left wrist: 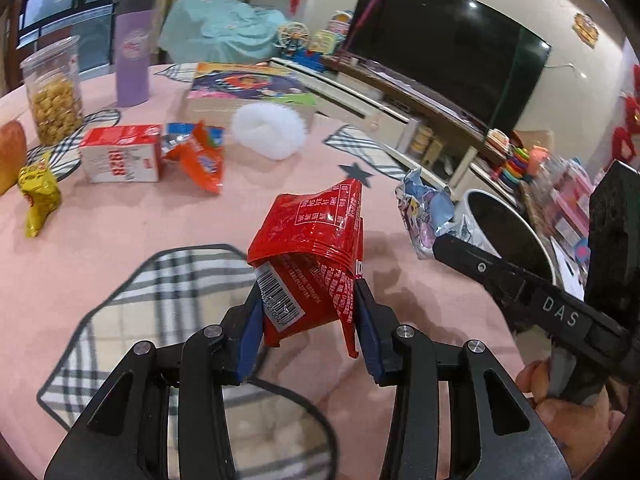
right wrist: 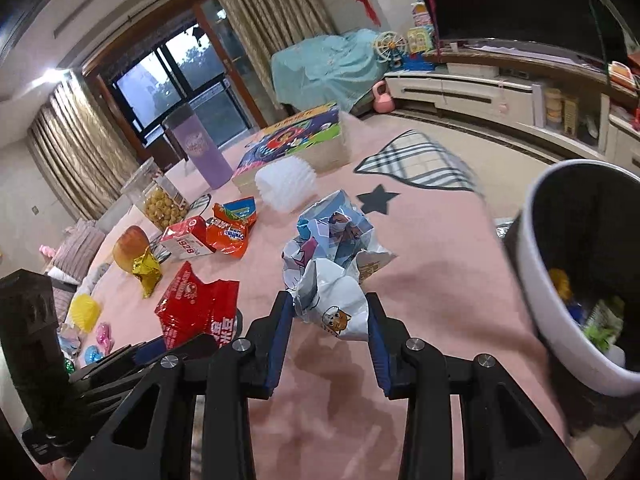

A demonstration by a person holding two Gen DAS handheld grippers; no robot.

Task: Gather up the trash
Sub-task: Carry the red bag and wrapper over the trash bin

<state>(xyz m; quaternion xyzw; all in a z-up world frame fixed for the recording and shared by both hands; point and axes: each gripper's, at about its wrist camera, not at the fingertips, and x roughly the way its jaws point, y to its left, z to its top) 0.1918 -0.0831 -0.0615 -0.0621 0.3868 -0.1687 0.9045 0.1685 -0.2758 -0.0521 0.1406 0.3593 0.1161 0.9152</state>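
Observation:
My left gripper [left wrist: 307,292] is shut on a crumpled red snack packet [left wrist: 316,248] and holds it above the pink tablecloth; the packet also shows in the right wrist view [right wrist: 196,308]. My right gripper [right wrist: 330,312] is shut on a crumpled blue-and-white cartoon wrapper [right wrist: 336,256], also seen in the left wrist view [left wrist: 424,212]. A white trash bin [right wrist: 536,280] with several scraps inside stands to the right, beside the table edge; its rim shows in the left wrist view [left wrist: 472,204]. An orange wrapper [left wrist: 200,156], a yellow wrapper [left wrist: 38,196] and a red-white carton [left wrist: 120,154] lie on the table.
A popcorn jar [left wrist: 54,92], a purple tumbler [left wrist: 132,64], a puzzle box [left wrist: 248,92], a white foam net [left wrist: 268,126] and a bun [right wrist: 130,246] stand at the far side. Small coloured wrappers [right wrist: 92,332] lie at the left. A TV [left wrist: 448,44] and cabinet are beyond the table.

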